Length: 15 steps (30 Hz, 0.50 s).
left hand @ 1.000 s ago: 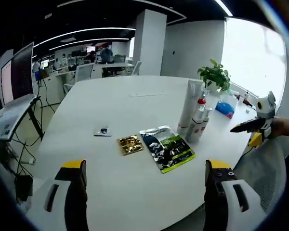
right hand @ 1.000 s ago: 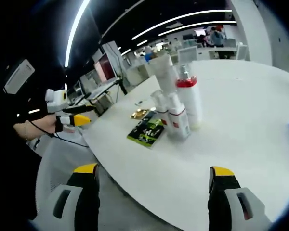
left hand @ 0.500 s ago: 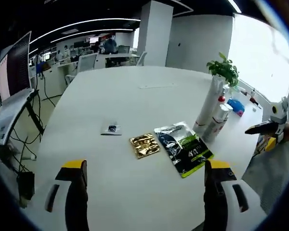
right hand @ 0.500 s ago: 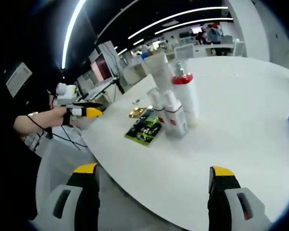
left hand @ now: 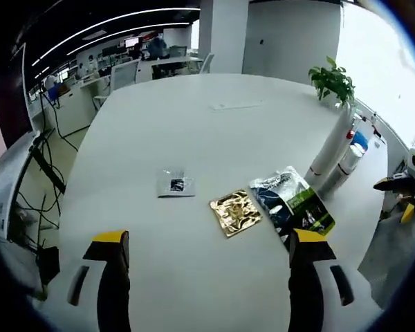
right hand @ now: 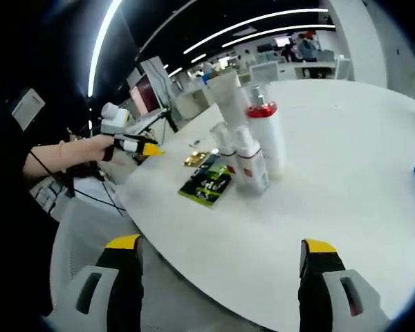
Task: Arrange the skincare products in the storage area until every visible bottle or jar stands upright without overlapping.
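With both jaws spread and empty, the left gripper (left hand: 204, 290) hangs over the table (left hand: 194, 138), gold sachet (left hand: 235, 213) just ahead, bottles (right hand: 252, 149) upright ahead of the right gripper (right hand: 221, 290); probably best to approach the sachet low and square.

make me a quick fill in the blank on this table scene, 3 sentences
1. The gold sachet lies ____ on the white table.
2. The tall white tube stands ____ beside the red-collared bottle.
3. The jaws of the left gripper are ____.

Missing words: flat; upright; open
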Each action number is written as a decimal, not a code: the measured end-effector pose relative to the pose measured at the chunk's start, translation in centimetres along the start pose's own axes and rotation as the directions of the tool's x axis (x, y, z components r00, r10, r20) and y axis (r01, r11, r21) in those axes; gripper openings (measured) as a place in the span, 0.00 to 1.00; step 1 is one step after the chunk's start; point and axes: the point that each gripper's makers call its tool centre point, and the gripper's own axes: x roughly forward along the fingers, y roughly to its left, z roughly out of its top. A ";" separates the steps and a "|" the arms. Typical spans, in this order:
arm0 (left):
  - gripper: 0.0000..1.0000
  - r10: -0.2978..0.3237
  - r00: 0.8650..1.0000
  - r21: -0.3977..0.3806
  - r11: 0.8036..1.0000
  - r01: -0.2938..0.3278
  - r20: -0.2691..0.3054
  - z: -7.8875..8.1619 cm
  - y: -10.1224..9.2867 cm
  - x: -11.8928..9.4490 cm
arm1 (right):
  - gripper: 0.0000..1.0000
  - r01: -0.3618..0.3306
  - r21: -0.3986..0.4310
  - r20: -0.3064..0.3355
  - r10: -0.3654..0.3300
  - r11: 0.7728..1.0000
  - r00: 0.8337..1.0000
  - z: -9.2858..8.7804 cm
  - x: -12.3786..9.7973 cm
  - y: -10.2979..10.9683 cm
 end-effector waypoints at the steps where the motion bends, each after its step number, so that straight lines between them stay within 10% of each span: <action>1: 0.87 0.004 1.000 0.003 1.000 -0.004 -0.006 0.1 0.3 0.3 | 0.99 0.002 0.001 -0.002 -0.002 1.000 1.000 0.0 0.0 0.0; 15: 0.79 0.035 0.996 -0.004 0.999 -0.035 -0.081 0.5 3.6 4.2 | 0.98 0.020 0.034 -0.010 -0.020 0.999 1.000 -0.3 0.0 -0.4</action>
